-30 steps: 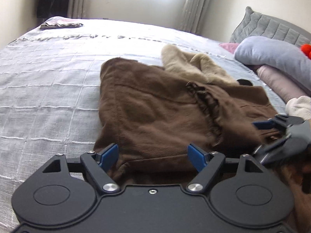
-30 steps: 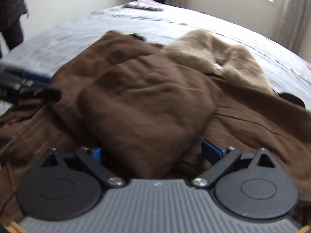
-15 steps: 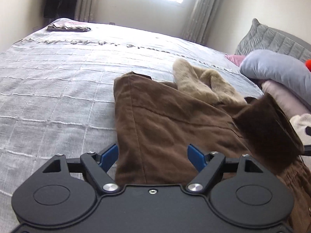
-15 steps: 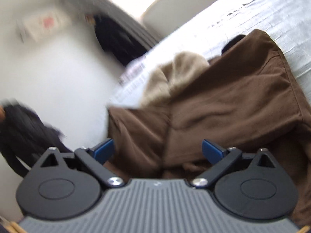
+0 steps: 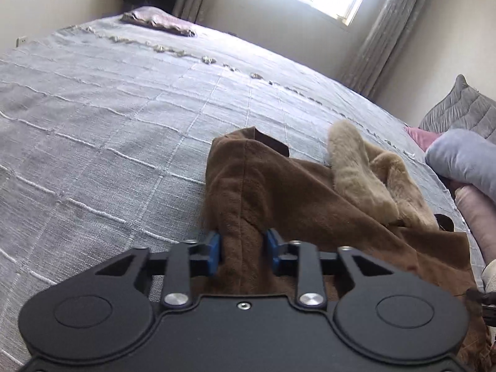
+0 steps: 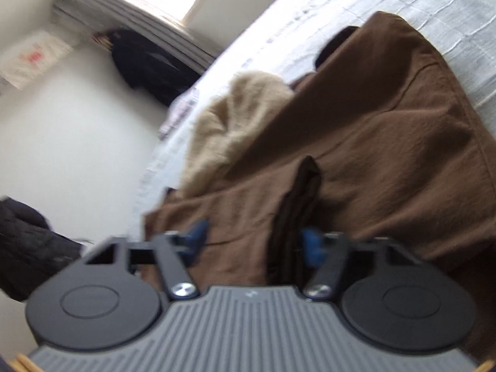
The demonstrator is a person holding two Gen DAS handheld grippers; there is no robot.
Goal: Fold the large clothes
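A brown coat [image 5: 294, 192] with a beige fur collar [image 5: 362, 173] lies on the grey bedspread [image 5: 108, 124]. My left gripper [image 5: 243, 248] is shut on a fold of the coat's left edge, the fabric bunched between the blue pads. In the right wrist view the coat [image 6: 387, 155] and its collar [image 6: 235, 114] fill the frame, tilted. My right gripper [image 6: 252, 241] has its jaws partly closed around coat fabric, with a dark fold [image 6: 297, 204] beside the right pad; the view is blurred.
Pillows [image 5: 462, 158] and a grey cushion [image 5: 458, 114] lie at the right of the bed. A folded cloth [image 5: 158, 21] sits at the far corner. A window with curtains [image 5: 390, 24] is behind. Dark clothing [image 6: 148, 62] hangs on the wall.
My left gripper closed from wide open onto the coat's left edge. My right gripper rolled sideways and its jaws narrowed around the coat's other side.
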